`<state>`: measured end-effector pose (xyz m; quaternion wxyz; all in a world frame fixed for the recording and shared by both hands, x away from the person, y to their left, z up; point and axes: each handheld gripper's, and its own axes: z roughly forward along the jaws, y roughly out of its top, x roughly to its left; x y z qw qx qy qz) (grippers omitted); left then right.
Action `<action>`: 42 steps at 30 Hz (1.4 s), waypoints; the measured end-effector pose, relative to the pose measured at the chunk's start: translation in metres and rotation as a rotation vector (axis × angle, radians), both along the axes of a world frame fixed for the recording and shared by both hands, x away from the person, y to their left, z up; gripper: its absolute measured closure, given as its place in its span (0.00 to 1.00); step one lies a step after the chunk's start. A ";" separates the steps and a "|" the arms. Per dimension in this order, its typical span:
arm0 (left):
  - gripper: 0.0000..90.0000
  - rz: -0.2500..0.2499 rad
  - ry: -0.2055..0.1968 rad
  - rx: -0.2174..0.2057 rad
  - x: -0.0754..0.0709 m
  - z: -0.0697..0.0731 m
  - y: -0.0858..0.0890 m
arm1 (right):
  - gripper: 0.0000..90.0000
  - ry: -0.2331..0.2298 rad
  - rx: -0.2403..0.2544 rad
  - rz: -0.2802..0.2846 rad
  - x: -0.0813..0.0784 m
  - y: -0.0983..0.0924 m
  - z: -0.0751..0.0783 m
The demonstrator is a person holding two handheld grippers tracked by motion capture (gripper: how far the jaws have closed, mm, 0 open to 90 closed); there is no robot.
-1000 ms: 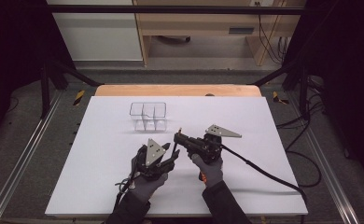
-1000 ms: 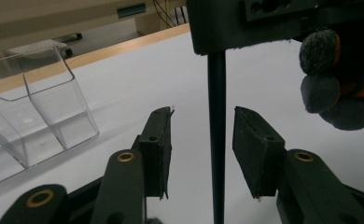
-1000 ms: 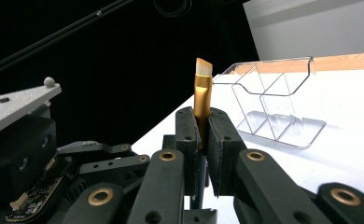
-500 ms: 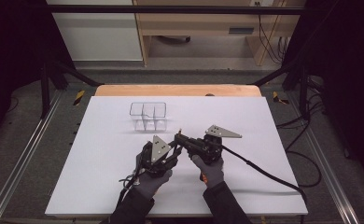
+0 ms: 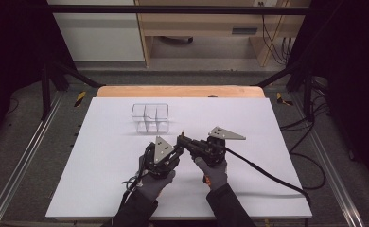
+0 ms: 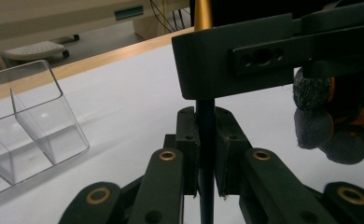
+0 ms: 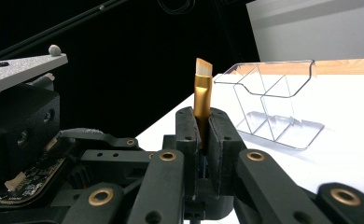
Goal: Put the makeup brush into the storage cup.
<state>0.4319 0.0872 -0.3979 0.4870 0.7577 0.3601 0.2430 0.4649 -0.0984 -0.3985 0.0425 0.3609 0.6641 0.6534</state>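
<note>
A small brush (image 7: 202,88) with a gold ferrule, pale bristles and a dark handle (image 6: 206,140) stands upright between both grippers. My right gripper (image 7: 202,128) is shut on it at the ferrule's base. My left gripper (image 6: 206,154) has just been closing and now clamps the dark handle below the right gripper's jaw. In the high view the left gripper (image 5: 175,149) and right gripper (image 5: 181,141) meet tip to tip at mid-table, with the brush tip (image 5: 183,134) poking up. A clear plastic organiser (image 5: 149,117) with several compartments stands behind them.
The white table top (image 5: 102,156) stretches to either side of the hands, with a wooden edge (image 5: 178,91) at the back. The right gripper's cable (image 5: 267,172) trails to the right front. The organiser (image 6: 31,121) is a short way beyond the left jaws.
The left gripper has edged slightly right and forward toward the right gripper's jaws and closed there. The right gripper and the organiser have stayed in place.
</note>
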 end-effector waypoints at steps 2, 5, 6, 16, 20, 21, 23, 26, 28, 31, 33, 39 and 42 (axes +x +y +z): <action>0.91 0.001 0.000 0.000 0.000 0.001 0.000 | 0.94 -0.001 0.001 -0.001 0.000 0.000 0.001; 0.91 0.004 0.001 -0.007 0.000 0.001 -0.001 | 0.93 -0.007 0.002 -0.002 0.000 -0.001 0.001; 0.91 0.004 0.001 -0.007 0.000 0.001 -0.001 | 0.93 -0.007 0.002 -0.002 0.000 -0.001 0.001; 0.91 0.034 0.003 -0.010 0.002 0.000 0.011 | 0.73 -0.031 -0.008 -0.028 -0.002 -0.002 0.003; 0.91 0.058 -0.001 -0.011 0.003 0.001 0.024 | 0.62 -0.048 -0.030 -0.036 -0.004 -0.006 0.006; 0.91 0.065 -0.002 -0.016 0.003 0.001 0.028 | 0.58 -0.052 -0.036 -0.042 -0.004 -0.008 0.008; 0.91 0.076 -0.004 -0.021 0.004 0.002 0.035 | 0.54 -0.066 -0.049 -0.053 -0.005 -0.011 0.011; 0.91 0.090 -0.010 -0.030 0.004 0.004 0.045 | 0.46 -0.087 -0.081 -0.073 -0.005 -0.015 0.016; 0.91 0.097 -0.013 -0.036 0.004 0.006 0.051 | 0.39 -0.111 -0.120 -0.097 -0.005 -0.018 0.018; 0.91 0.105 -0.014 -0.050 0.004 0.009 0.058 | 0.32 -0.134 -0.173 -0.116 -0.007 -0.022 0.020; 0.91 0.110 -0.017 -0.053 0.004 0.011 0.063 | 0.29 -0.152 -0.212 -0.115 -0.008 -0.024 0.022; 0.91 0.116 -0.034 -0.043 0.004 0.016 0.074 | 0.24 -0.171 -0.281 -0.136 -0.011 -0.033 0.024; 0.91 0.122 -0.038 -0.045 0.005 0.019 0.080 | 0.22 -0.175 -0.290 -0.159 -0.012 -0.042 0.023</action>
